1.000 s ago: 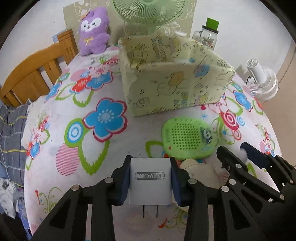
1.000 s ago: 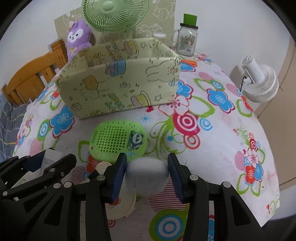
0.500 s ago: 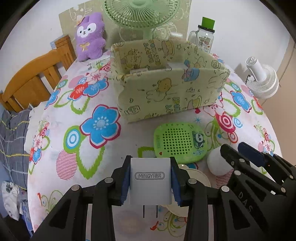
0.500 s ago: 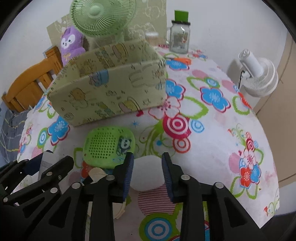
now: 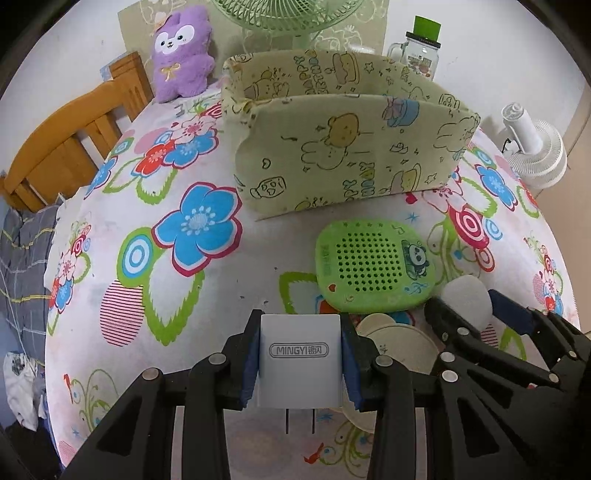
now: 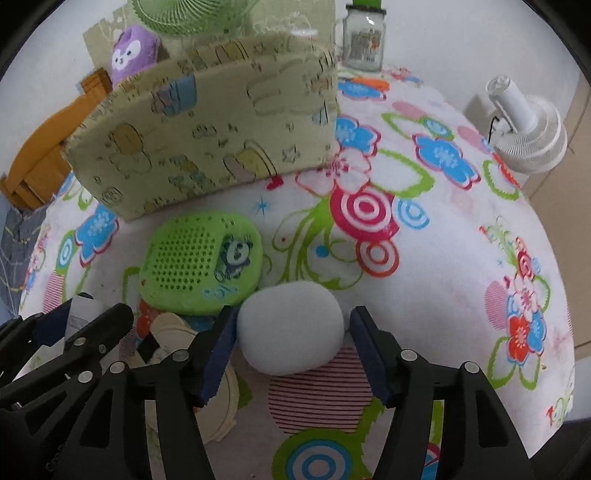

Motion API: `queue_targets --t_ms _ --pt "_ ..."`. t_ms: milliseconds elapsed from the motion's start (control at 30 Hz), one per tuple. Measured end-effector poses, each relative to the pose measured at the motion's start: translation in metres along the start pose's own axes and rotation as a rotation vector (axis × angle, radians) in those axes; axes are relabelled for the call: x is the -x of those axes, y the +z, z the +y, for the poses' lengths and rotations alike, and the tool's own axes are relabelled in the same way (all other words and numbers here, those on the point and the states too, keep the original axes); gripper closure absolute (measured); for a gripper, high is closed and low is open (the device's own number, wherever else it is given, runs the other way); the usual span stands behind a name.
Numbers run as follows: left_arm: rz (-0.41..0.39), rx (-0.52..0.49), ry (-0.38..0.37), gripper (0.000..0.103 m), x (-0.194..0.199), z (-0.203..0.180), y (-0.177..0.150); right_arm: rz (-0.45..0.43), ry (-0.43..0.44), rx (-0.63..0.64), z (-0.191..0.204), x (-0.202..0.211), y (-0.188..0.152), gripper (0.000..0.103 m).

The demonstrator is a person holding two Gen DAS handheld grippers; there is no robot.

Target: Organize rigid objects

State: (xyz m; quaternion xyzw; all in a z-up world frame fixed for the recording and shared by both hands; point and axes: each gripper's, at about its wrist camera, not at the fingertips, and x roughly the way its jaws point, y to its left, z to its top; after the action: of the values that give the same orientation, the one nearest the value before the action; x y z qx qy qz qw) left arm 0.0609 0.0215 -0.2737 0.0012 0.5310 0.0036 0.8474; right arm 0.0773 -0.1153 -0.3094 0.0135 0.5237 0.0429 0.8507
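Note:
My left gripper point(image 5: 300, 354) is shut on a white MINGYI plug charger point(image 5: 299, 360), prongs pointing back, held above the flowered tablecloth. My right gripper point(image 6: 291, 339) is open around a white round object point(image 6: 291, 326) that rests on the cloth, with a gap to the right finger. The same object shows in the left wrist view point(image 5: 466, 301). A green perforated panda case point(image 5: 373, 267) lies ahead of both grippers, in front of the yellow-green fabric box point(image 5: 343, 158), which also shows in the right wrist view point(image 6: 207, 122).
Cream round discs point(image 5: 399, 345) lie under the grippers. A green fan point(image 5: 291, 18), a purple plush point(image 5: 181, 51) and a glass jar point(image 5: 423, 50) stand behind the box. A wooden chair point(image 5: 70, 136) is at the left, a white fan point(image 5: 535, 155) at the right.
My right gripper has opened; the white round object now rests on the cloth between its fingers. Both grippers moved nearer to the box. The left gripper still holds the charger.

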Motion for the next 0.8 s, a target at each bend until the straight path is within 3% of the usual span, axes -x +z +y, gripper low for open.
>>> queue_targets --t_ms 100,800 --pt "0.01 0.004 -0.003 0.064 -0.003 0.0 -0.001 -0.01 0.001 0.019 0.003 0.0 0.0 0.044" --pt "-0.089 0.016 -0.003 0.064 0.042 -0.012 0.035 -0.113 -0.003 0.029 -0.006 0.047 0.042 0.045"
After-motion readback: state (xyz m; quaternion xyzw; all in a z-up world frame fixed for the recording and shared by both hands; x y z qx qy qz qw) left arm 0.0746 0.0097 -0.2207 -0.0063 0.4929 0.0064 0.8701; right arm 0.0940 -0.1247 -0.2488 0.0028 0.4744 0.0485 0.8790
